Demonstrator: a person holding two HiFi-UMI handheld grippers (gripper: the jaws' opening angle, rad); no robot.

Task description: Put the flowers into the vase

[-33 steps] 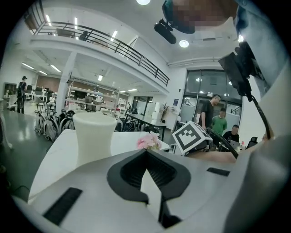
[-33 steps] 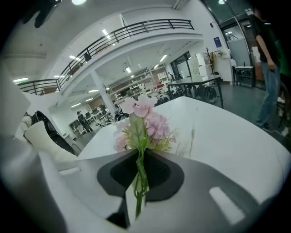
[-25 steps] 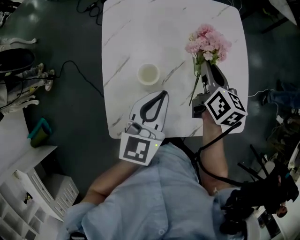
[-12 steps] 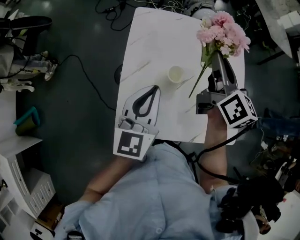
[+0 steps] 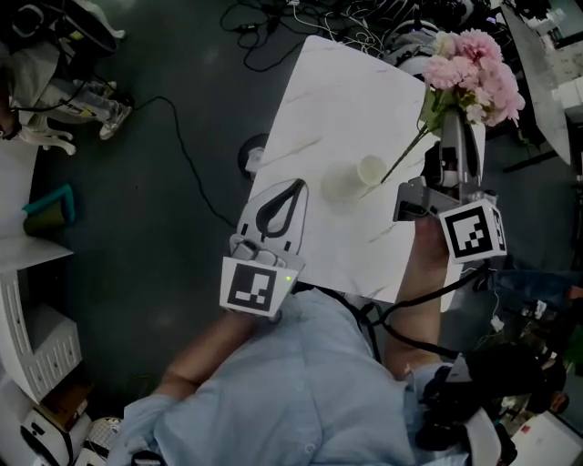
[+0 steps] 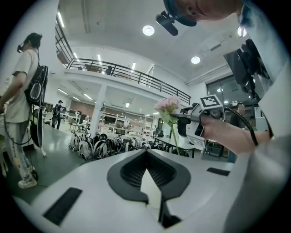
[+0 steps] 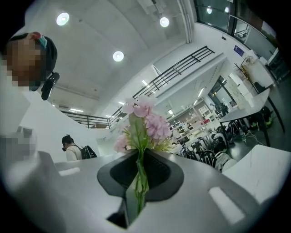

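Note:
My right gripper [image 5: 453,136] is shut on the green stems [image 7: 140,182] of a bunch of pink flowers [image 5: 474,71] and holds it in the air over the right side of the white marble table [image 5: 337,100]. The blooms [image 7: 146,119] stand above the jaws and the long stem [image 5: 408,153] hangs down-left. The small white vase [image 5: 355,177] stands upright mid-table, left of the flowers. My left gripper [image 5: 293,187] is shut and holds nothing, near the table's front edge left of the vase. In the left gripper view the flowers [image 6: 168,105] and right gripper [image 6: 200,119] show ahead on the right.
Dark floor surrounds the table, with a black cable [image 5: 182,155] at the left and a tangle of cables [image 5: 364,18] beyond the far edge. White shelving [image 5: 36,337] and a teal object [image 5: 50,214] sit at the left. A person with a backpack [image 6: 22,86] stands far off.
My right gripper has lifted the flowers off the table and carried them up and to the right. The left gripper shifted a little near the front edge. The head view swung, showing the table skewed.

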